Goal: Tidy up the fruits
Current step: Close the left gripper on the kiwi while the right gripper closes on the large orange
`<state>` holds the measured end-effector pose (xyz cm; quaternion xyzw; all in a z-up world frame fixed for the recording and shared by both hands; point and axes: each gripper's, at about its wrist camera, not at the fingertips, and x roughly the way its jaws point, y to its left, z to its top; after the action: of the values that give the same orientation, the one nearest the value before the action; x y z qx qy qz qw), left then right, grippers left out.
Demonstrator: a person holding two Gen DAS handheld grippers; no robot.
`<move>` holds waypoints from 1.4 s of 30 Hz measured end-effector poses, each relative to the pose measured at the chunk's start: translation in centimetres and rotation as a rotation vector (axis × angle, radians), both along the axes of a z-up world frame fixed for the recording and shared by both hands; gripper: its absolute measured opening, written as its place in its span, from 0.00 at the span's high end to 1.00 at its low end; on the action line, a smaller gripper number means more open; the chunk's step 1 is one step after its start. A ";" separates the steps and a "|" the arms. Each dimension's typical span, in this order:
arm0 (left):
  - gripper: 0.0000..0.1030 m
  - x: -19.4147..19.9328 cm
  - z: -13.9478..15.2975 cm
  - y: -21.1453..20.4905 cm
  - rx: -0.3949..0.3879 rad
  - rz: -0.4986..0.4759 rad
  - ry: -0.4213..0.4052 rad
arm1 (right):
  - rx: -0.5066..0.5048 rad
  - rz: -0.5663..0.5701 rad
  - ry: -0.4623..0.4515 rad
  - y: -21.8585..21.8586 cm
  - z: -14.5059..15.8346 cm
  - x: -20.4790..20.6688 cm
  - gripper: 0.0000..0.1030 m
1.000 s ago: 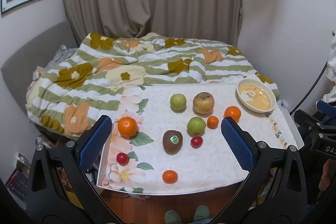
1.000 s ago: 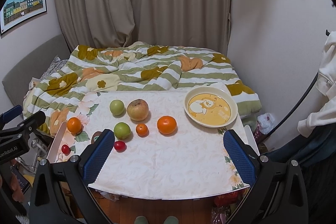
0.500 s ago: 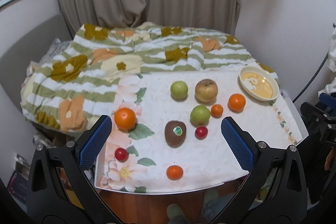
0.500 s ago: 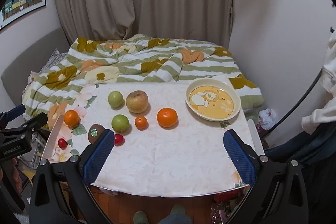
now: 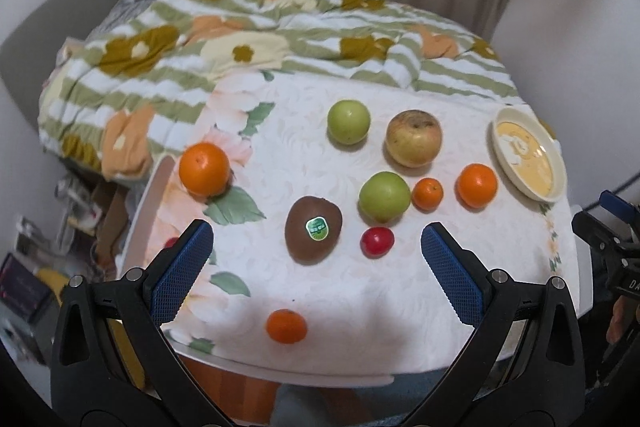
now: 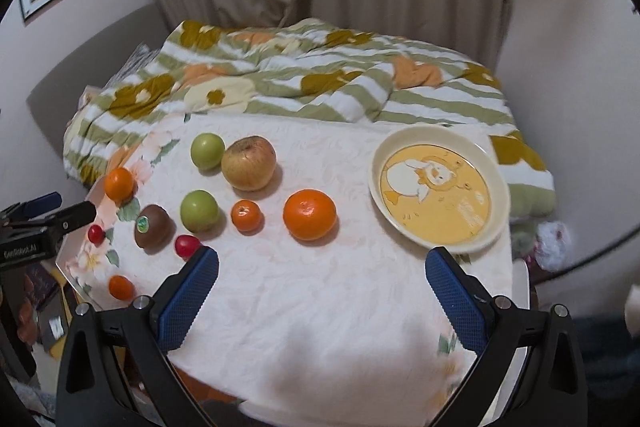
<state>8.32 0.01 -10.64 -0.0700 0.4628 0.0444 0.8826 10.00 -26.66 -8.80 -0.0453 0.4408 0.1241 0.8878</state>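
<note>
we are holding the left hand-held gripper point(image 5: 316, 255) spread wide and empty above the kiwi point(image 5: 313, 229), and the right hand-held gripper point(image 6: 322, 287) equally wide, empty, over bare bench point(image 6: 320, 307). fruits are lying loose left of the empty plate point(image 6: 498, 187). we are risking nudging round fruit so the near tangerine point(image 5: 286, 325) rolls off the edge.

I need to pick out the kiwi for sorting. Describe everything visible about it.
The kiwi is a brown, matte, egg-shaped fruit with a small green oval sticker on its upper side. It lies on its side on the white tablecloth, whole and unpeeled. Nothing touches it: a green apple and a small red fruit sit apart to its right. Neither gripper holds it.
</note>
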 end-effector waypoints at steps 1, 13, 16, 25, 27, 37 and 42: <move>0.00 0.4 -0.5 -0.2 0.003 0.014 0.011 | -0.003 0.021 0.006 -0.2 -0.5 0.7 0.00; 0.03 4.5 -6.4 -0.7 0.054 0.039 0.160 | -0.050 0.267 0.063 0.5 -6.4 7.3 0.03; 0.03 5.1 -7.7 -0.8 0.070 0.020 0.193 | -0.068 0.309 0.088 1.2 -8.0 8.3 0.06; 0.15 7.1 -10.5 -0.6 0.076 -0.041 0.249 | -0.118 0.354 0.115 2.9 -10.6 9.5 0.28; 0.22 7.5 -11.0 -0.7 0.075 -0.060 0.263 | -0.127 0.356 0.112 3.1 -10.8 9.5 0.29; 0.40 7.8 -11.8 -0.6 0.051 -0.095 0.280 | -0.120 0.326 0.144 3.5 -11.7 10.1 0.37; 0.40 7.7 -11.8 -0.6 0.048 -0.103 0.274 | -0.113 0.314 0.146 3.8 -11.9 10.3 0.41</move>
<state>16.01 -0.56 -22.42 -0.0182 0.5809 0.0192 0.8136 20.30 -22.84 -20.66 -0.1542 0.4978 0.2390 0.8193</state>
